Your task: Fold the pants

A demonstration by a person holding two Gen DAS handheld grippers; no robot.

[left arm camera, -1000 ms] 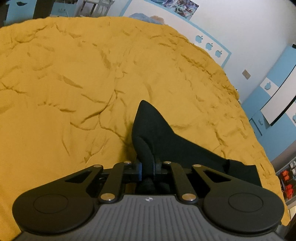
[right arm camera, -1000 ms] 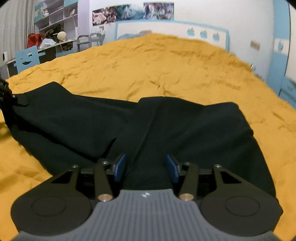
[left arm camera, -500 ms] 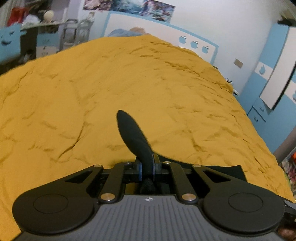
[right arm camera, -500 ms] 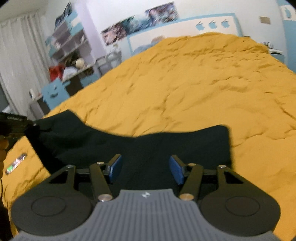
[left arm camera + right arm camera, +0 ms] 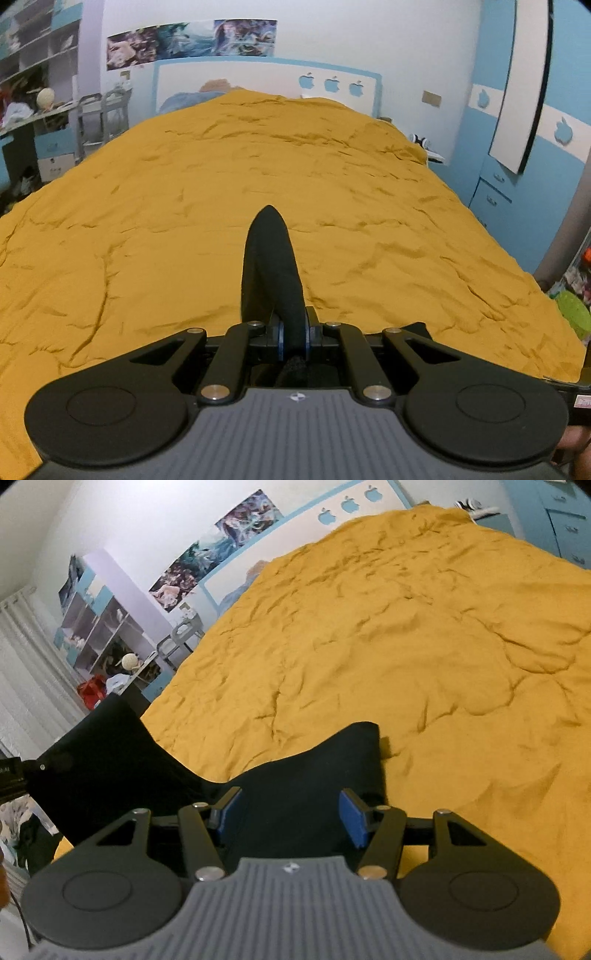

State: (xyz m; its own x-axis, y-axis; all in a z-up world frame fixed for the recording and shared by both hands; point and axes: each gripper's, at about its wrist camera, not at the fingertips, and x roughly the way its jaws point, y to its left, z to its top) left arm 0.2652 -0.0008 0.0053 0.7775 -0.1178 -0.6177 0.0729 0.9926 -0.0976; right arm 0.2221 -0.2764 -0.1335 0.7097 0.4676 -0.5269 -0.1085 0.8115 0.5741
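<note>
The black pants [image 5: 295,775] lie at the near edge of a yellow bedspread [image 5: 406,646]. Their left part is lifted off the bed, hanging from my left gripper [image 5: 14,775] at the picture's left edge. In the left wrist view my left gripper [image 5: 293,332] is shut on a rolled fold of the pants [image 5: 271,266], which sticks up ahead of the fingers. My right gripper [image 5: 291,812] is open, its blue pads [image 5: 352,821] wide apart above the pants' flat part, and no cloth is pinched.
The wrinkled yellow bedspread [image 5: 184,221] fills both views up to a blue-framed headboard [image 5: 266,74]. Shelves and a cluttered desk [image 5: 110,657] stand to the left of the bed, and blue cabinets [image 5: 517,184] to the right.
My left gripper has risen and swung with the pants fold still in it. The right gripper has rolled and drawn back, so less of the pants shows under it.
</note>
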